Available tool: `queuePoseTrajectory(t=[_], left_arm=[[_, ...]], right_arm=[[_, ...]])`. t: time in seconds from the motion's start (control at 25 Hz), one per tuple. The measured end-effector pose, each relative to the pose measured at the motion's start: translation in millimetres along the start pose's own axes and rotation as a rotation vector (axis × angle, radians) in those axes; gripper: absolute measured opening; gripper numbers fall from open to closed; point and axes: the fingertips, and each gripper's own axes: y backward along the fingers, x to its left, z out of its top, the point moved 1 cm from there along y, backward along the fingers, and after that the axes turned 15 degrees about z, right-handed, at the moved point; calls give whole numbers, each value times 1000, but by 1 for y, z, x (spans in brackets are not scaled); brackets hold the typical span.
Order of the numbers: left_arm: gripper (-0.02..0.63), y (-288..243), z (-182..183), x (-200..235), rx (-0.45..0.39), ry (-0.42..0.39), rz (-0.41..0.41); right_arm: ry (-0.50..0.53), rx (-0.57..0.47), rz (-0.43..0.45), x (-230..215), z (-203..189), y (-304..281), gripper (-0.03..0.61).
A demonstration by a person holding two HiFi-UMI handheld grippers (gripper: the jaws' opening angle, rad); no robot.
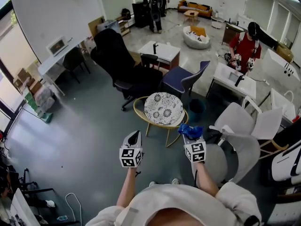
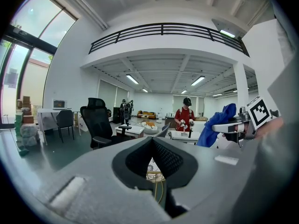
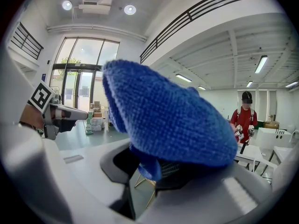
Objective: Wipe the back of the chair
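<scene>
My right gripper (image 1: 191,136) is shut on a blue cloth (image 1: 190,130), which bunches over its jaws and fills much of the right gripper view (image 3: 168,120). My left gripper (image 1: 135,134) is held level beside it, jaws together and holding nothing. Both hang in the air in front of me. Just beyond them stands a round yellow wire chair (image 1: 141,117) with a patterned black-and-white cushion (image 1: 163,108). Neither gripper touches it. In the left gripper view the cloth (image 2: 217,124) shows at the right, in the right gripper (image 2: 236,125).
A black office chair (image 1: 117,60) stands behind the wire chair, with a dark blue chair (image 1: 182,80) to its right. White chairs (image 1: 247,126) crowd my right side. A person in red (image 1: 244,48) works at a white table (image 1: 233,81). Grey floor (image 1: 70,135) lies to the left.
</scene>
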Motion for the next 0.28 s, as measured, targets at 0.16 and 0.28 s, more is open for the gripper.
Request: queuePoseTrajectory(t=[0.16, 0.28], left_arm=[[2, 1, -5, 2, 5, 1, 4], [2, 1, -6, -1, 5, 3, 3]], right_arm=[[0, -4, 1, 1, 0, -1, 86], [3, -2, 2, 0, -1, 0, 86]])
